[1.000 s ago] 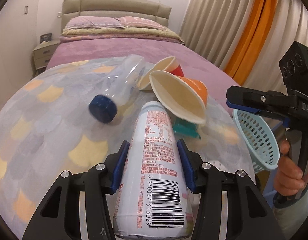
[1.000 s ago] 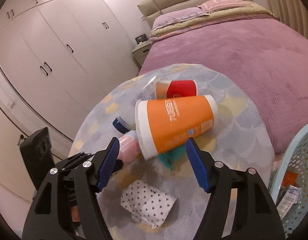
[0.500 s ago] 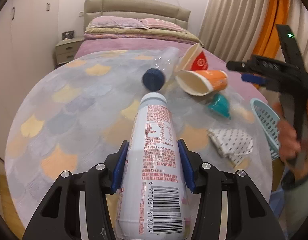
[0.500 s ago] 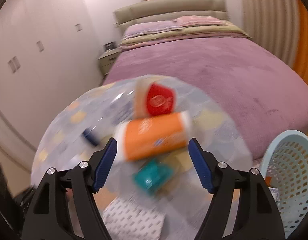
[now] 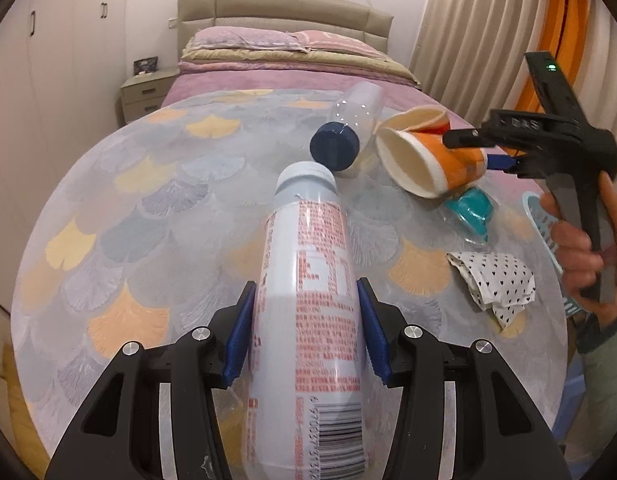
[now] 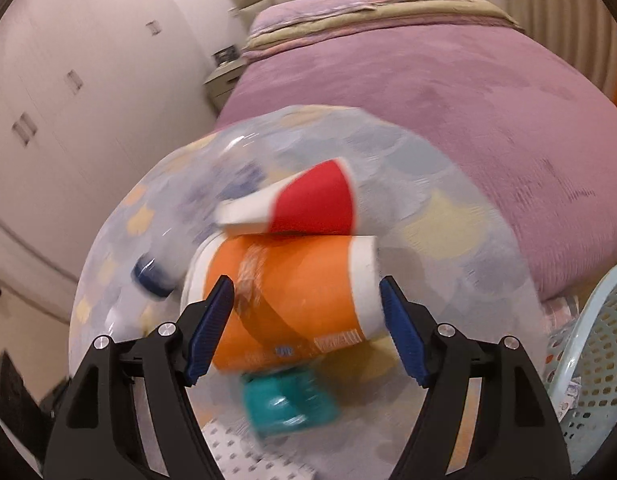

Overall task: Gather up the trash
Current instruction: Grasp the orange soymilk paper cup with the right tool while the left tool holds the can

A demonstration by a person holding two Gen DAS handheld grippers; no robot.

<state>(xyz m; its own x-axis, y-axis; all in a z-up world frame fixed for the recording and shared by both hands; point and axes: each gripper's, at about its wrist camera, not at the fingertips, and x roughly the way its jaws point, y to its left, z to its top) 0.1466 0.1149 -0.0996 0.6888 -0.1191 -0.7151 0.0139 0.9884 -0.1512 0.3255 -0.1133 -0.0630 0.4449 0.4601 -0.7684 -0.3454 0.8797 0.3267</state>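
My left gripper (image 5: 304, 284) is shut on a white bottle with red print (image 5: 304, 216), held tilted over the round patterned table (image 5: 148, 220). My right gripper (image 6: 304, 280) (image 5: 474, 152) stands open astride an orange paper cup (image 6: 292, 296) (image 5: 436, 160) lying on its side, one pad at each flank; I cannot tell if they touch it. Behind it lies a red cup (image 6: 316, 204). A clear bottle with a blue cap (image 5: 334, 146) lies to its left. A teal cup (image 6: 288, 404) and a polka-dot napkin (image 5: 492, 280) lie nearer.
A pale blue mesh basket (image 6: 588, 360) with a few wrappers inside stands off the table's right edge, by the hand holding the right gripper. A purple bed (image 6: 448, 100) lies beyond the table, with white wardrobes (image 6: 68, 80) to the left and curtains to the right.
The right gripper widened its jaws and came down around the orange cup. The left gripper drew back with the white bottle, so more of the table shows.
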